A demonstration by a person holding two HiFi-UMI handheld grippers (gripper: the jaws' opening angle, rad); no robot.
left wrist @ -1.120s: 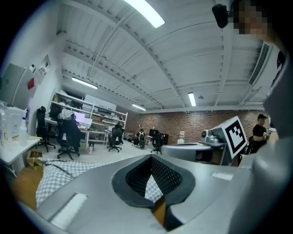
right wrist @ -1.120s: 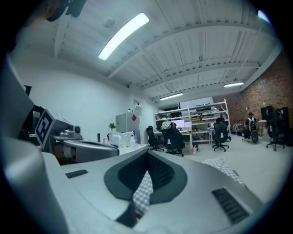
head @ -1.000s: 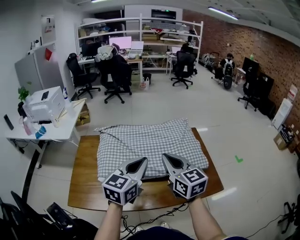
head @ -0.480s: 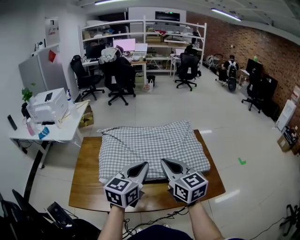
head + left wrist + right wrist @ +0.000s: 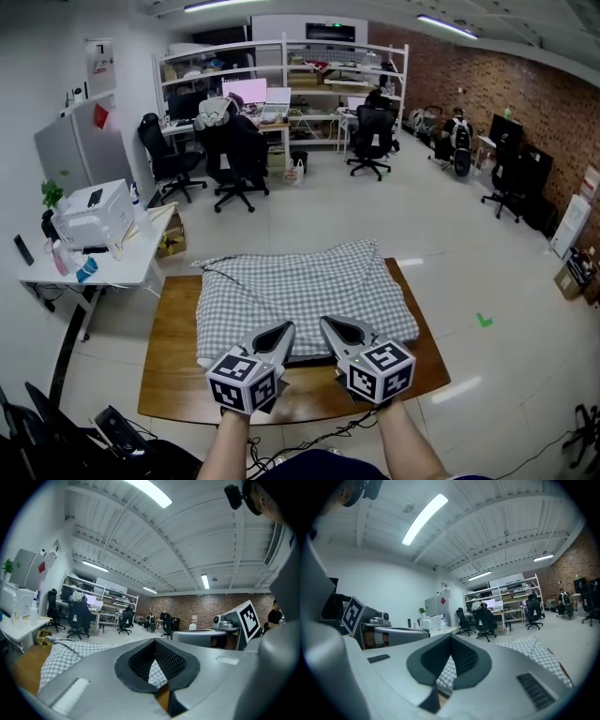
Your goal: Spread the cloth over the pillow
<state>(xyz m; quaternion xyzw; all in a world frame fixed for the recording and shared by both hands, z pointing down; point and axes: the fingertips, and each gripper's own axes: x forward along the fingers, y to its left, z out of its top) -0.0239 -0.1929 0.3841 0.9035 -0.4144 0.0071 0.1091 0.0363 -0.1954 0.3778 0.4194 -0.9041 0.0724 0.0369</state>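
Two tongs, the left gripper (image 5: 280,329) and the right gripper (image 5: 331,325), lie side by side, each with its jaws pressed together and its tip at the near hem of the cloth (image 5: 300,281); whether either one nips a fold cannot be told. Each carries one marker cube, two in all (image 5: 244,381) (image 5: 382,368). There is one cloth, a grey and white small check, spread broad and slightly rumpled. Its far left corner is drawn to a point, and it mounds over the pillow, which is covered. It lies on the one wooden table (image 5: 169,375), brown board bare on every side. To the left stands one white side table (image 5: 127,267) bearing one printer (image 5: 91,210)
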